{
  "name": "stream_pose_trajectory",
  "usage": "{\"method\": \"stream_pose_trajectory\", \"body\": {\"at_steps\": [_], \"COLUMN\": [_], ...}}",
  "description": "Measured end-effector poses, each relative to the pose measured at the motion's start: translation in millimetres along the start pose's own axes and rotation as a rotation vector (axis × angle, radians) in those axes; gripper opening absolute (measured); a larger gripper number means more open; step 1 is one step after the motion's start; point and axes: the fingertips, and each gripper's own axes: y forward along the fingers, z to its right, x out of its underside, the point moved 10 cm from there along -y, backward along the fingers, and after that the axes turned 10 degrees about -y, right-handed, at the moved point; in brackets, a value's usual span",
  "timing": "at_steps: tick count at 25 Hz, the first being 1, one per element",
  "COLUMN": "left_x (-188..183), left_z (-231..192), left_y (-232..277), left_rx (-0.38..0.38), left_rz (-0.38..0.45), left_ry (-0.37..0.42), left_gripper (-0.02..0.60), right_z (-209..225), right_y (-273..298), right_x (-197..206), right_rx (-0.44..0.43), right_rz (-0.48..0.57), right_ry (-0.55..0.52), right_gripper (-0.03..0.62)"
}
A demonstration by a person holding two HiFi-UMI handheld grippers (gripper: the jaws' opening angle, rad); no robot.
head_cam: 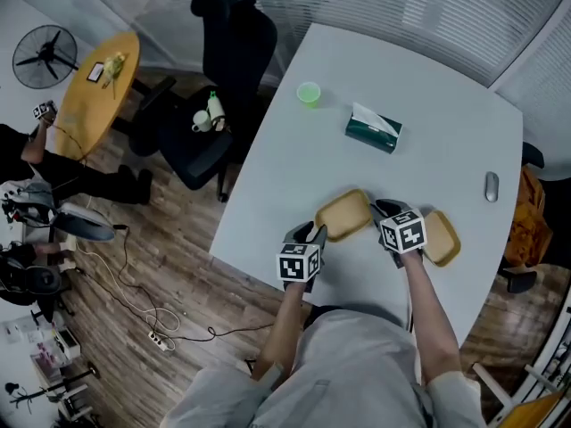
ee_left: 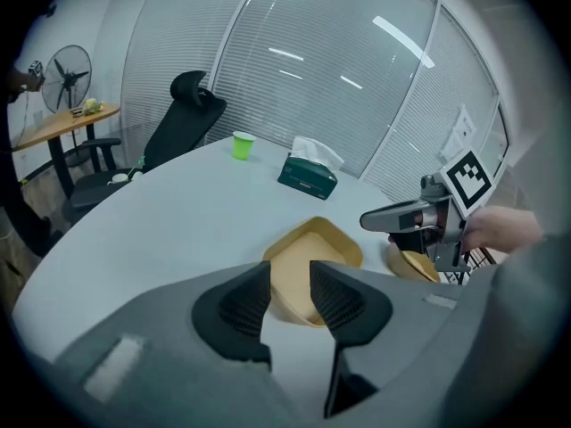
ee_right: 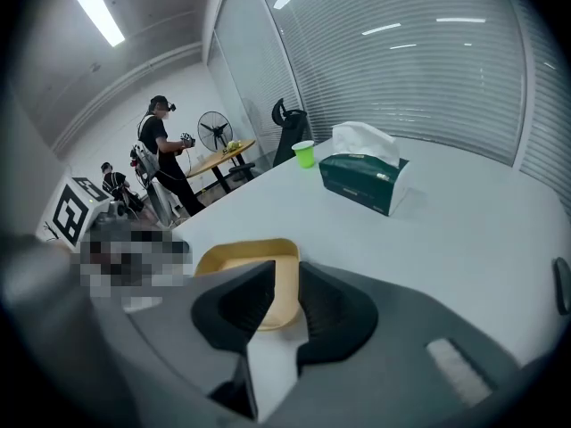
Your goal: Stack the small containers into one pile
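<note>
Fingers of left gripper (ee_left: 290, 273) stand wide, right gripper (ee_right: 287, 270) narrow, straddling empty tan container (head_cam: 343, 214).

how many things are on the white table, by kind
shallow tan rounded-square containers: 2
small green plastic cup: 1
dark green tissue box: 1
grey computer mouse: 1
total: 5

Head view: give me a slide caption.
Left gripper and right gripper flank a tan container on the white table, second container alongside.
</note>
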Motion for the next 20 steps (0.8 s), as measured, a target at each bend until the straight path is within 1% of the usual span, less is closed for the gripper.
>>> {"method": "stream_pose_trajectory", "body": {"at_steps": [4,8,11,16,20], "left_x": [15,24,28,34,29], "left_z": [-9,-14,-16,-16,-16], "left_y": [5,11,16,22,23], "left_rx": [-0.017,-0.008,0.006,0.012,0.011], "left_rz": [-0.018,-0.029,-0.041,-0.062,-0.074], "left_ry": [-0.052,-0.093,-0.122,-0.120,-0.092], "left_gripper": [0.133,0.125,0.116,0.112,0.112], "right_z": [2,3,2,-2,-4], "right_y": [19,31,37,39,30], "right_x": [3,7,12,25,28], "right_rx": [-0.018,0.007,0.024,0.027,0.014], "right_rz": [-0.047,-0.073,-0.076,-0.076,-0.068], "right_ry": [-0.021,-0.015,0.016,0.055,0.071], "right_gripper": [0.083,0.083,0.083,0.084,0.086]}}
